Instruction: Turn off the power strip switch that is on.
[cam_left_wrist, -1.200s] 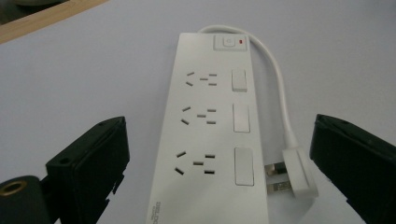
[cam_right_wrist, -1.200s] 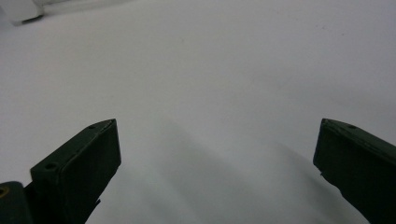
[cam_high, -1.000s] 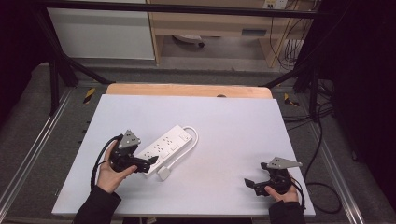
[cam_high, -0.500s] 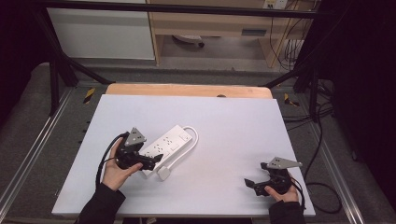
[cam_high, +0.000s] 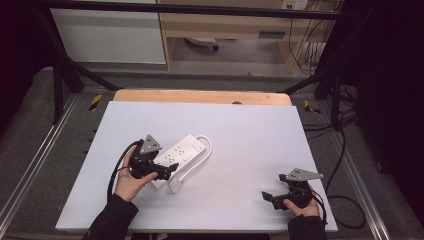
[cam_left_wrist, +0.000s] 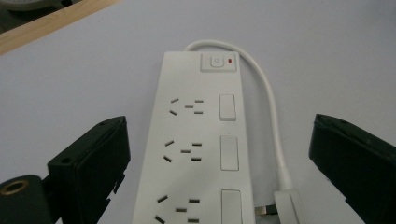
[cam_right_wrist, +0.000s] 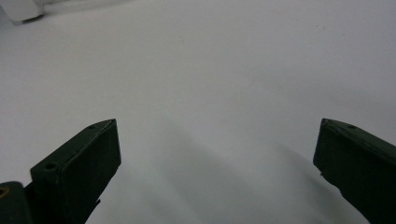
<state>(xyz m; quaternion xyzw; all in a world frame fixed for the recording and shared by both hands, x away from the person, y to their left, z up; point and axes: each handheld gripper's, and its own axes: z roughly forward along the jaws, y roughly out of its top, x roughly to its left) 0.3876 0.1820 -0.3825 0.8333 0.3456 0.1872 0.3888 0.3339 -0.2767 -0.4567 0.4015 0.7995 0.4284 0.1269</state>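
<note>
Hovering over the near end of the power strip (cam_high: 181, 154), the left gripper (cam_high: 170, 169) has its fingers (cam_left_wrist: 91, 163) spread wide, one on each side of the white body, gripping nothing. In the left gripper view the strip runs straight away from the fingers, its long axis in line with the gripper's own direction, with the switch (cam_left_wrist: 216, 61) and its red light at the far end and the rows of sockets leading back toward the camera. In the high view the strip lies at a slant on the left half of the table (cam_high: 250, 130), its far end pointing up and to the right. The left hand is much the nearer; the right gripper (cam_high: 267, 196) sits well apart at the table's near right corner, its fingers (cam_right_wrist: 79, 168) also wide open over bare table. What crowds the grasp is the strip's own cord (cam_left_wrist: 266, 88), which loops out from the switch end and runs back down along the strip's right side to the plug (cam_left_wrist: 287, 205), lying just beside the body and inside the right finger. Closing here would likely catch the cord or plug along with the strip, unless the fingers settle over the body alone.
</note>
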